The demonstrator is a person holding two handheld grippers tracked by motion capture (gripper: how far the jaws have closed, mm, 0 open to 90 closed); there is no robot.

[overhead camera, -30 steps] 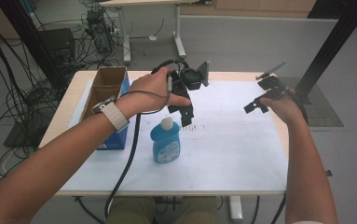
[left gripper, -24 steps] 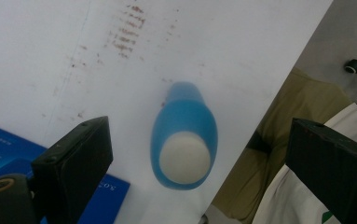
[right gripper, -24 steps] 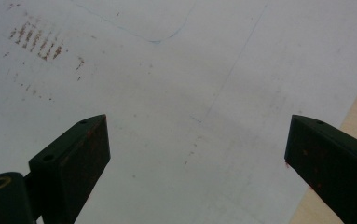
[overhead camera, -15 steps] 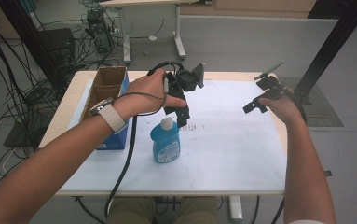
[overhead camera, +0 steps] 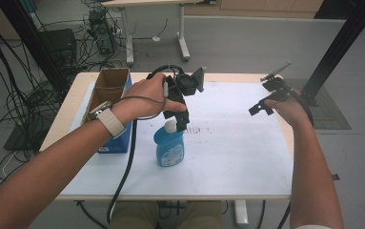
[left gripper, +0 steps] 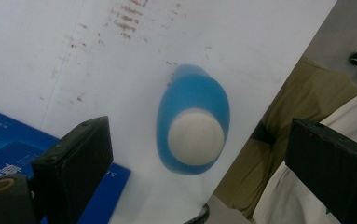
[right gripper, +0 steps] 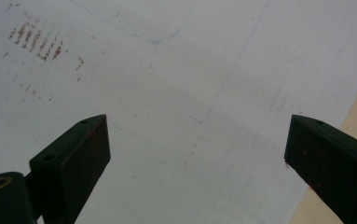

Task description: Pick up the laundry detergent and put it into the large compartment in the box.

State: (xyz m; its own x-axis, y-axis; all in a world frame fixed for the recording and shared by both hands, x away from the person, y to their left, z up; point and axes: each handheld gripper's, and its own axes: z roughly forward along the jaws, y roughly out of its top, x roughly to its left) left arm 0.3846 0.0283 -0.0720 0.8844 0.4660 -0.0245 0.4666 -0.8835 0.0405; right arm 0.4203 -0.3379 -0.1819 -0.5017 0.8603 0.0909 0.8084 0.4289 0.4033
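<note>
Blue plastic bottle with a white cap (overhead camera: 170,145) is standing left of centre in the high view on the white sheet (overhead camera: 228,143). Directly above it, the left gripper (overhead camera: 182,121) is hovering, jaws spread wide. At right, the right gripper (overhead camera: 261,107) is hanging released, holding nothing.

Both forearms enter from the bottom of the high view and extend forward over the surface (overhead camera: 228,157). The left hand (overhead camera: 144,98) grips the left gripper (overhead camera: 181,125) from above, pointing it steeply downward; its jaws stand wide apart with nothing clamped between them. A light band sits on the left wrist. The right hand (overhead camera: 287,109) holds the right gripper (overhead camera: 261,109) raised near the right edge, jaws spread wide
</note>
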